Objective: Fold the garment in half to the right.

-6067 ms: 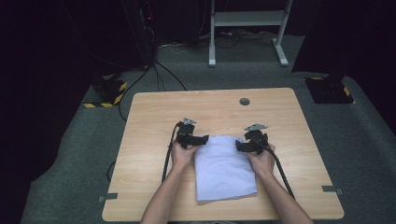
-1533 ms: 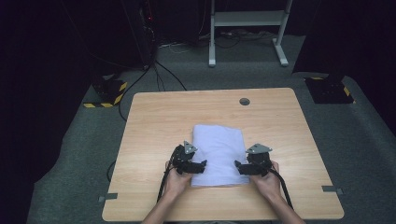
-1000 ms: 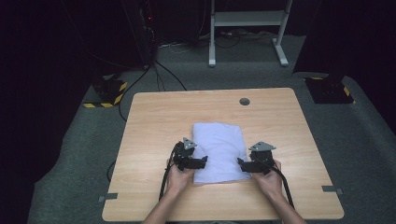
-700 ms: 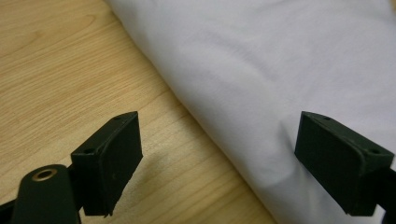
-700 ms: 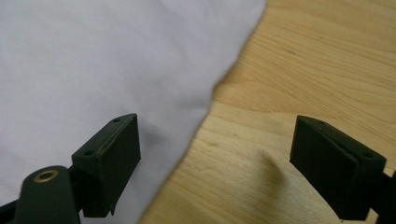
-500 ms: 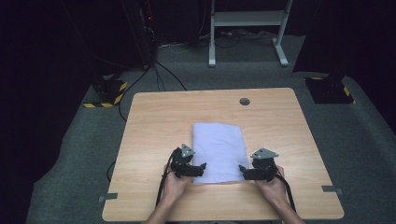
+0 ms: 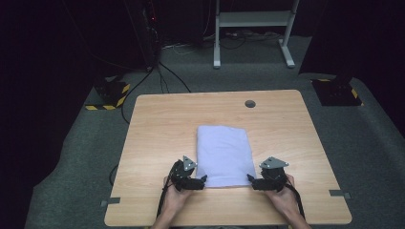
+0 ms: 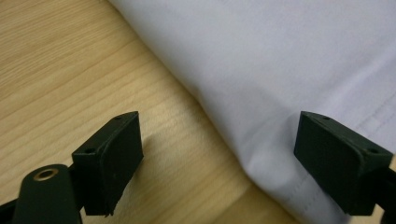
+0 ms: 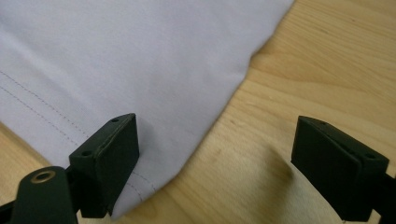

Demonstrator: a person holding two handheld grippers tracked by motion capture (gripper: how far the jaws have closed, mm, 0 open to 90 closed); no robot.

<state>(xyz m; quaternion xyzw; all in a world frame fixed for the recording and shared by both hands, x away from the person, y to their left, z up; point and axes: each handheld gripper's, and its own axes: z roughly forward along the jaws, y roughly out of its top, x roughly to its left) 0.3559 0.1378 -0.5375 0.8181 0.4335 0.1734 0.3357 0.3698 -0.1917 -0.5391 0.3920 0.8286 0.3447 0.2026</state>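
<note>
Nearest the person, both hands sit at the table's (image 7: 153,143) front edge, each with a gripper at one near corner of the folded cloth (image 7: 223,155). The left gripper (image 7: 203,180) points inward at the cloth's near-left corner; in the left gripper view its jaws stand wide apart and released, one over bare wood, the other over the hemmed edge of the cloth (image 8: 280,70), so the corner lies between them with nothing pinched. The right gripper (image 7: 249,179) mirrors this at the near-right corner: in the right gripper view its jaws are likewise spread, and the stitched corner of the cloth (image 9: 140,70) reaches in beside 1 jaw while the other stands over wood.

Farther off, the cloth runs away from the person as a pale rectangle, its long axis pointing toward the table's far edge and the grommet hole (image 7: 250,103). Each corner is equally near its own gripper, so a 2-handed pinch of the near edge looks like the coming move.
</note>
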